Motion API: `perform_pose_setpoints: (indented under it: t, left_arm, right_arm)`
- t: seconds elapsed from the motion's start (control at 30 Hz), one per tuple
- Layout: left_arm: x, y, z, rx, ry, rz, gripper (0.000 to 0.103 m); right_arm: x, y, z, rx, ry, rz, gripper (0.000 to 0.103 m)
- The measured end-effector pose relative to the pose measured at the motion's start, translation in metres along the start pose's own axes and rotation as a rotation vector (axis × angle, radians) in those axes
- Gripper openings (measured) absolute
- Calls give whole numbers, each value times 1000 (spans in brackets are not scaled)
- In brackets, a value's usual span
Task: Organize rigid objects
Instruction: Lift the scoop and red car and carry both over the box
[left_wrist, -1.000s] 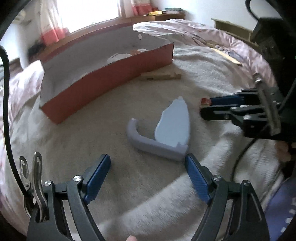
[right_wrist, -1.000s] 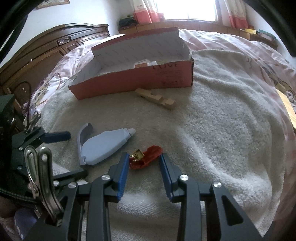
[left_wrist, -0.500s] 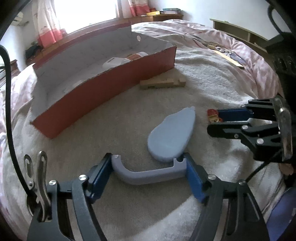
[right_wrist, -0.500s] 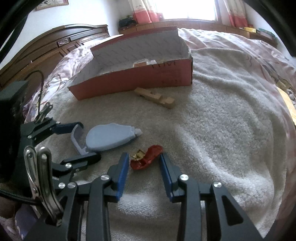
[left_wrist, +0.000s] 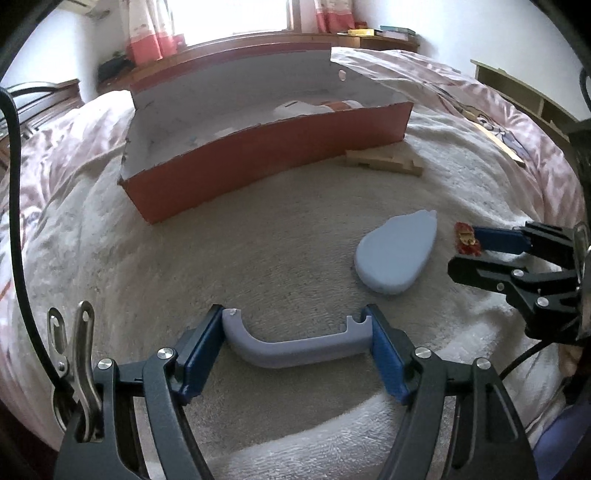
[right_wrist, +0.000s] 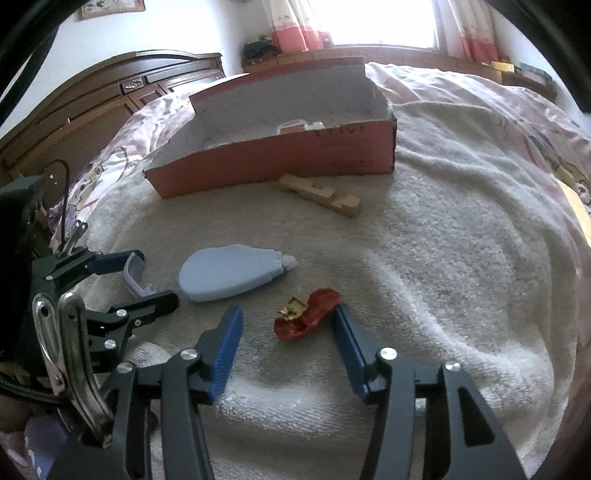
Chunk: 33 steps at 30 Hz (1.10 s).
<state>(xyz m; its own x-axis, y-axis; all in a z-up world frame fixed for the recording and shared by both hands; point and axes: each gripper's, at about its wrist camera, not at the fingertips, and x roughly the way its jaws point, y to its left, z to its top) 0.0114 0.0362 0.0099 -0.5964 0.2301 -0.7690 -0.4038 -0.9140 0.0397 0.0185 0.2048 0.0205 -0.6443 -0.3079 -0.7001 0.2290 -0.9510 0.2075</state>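
2 wrist views over a towel-covered bed.
Left view: left gripper clamps the curved grey-lilac plastic handle end to end at 6 o'clock. Right view: right gripper, jaws opening, straddles the small red toy car untouched; red cardboard box at 12 o'clock.

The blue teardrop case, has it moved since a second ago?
Yes. In the right wrist view the case has swung so its white tip points right rather than toward the box, and its hinged cap opened out leftward.
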Motion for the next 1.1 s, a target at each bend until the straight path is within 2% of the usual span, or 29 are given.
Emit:
perform_pose_setpoints:
  t: [0.07,0.17,0.33,0.4,0.47,0.57,0.7,1.1]
  left_arm:
    - [1,1,-1,-13,2,-1,76]
    - [1,2,-1,-27,2,-5,76]
    - [0,2,-3,-28,-8,-3,76]
    - [-1,3,-3,-29,-11,-5,76]
    - [-1,3,-2,-29,-13,-5,76]
    - [-1,2,-3,-27,-16,-2,75]
    - [-4,1,-2,-24,-23,2,75]
    - [-20,15,12,-85,-73,-1,75]
  right_arm:
    - [0,0,-1,3,-6,3,56]
    - [1,1,-2,2,-18,28,65]
    - [4,12,-2,-33,-13,-36,64]
    - [4,15,-2,-50,-12,-72,57]
    - [3,14,-1,-46,-17,-109,41]
    - [2,6,0,-15,-24,-114,26]
    - [-1,-1,1,18,-30,-89,24]
    - [-12,5,15,1,-79,-25,24]
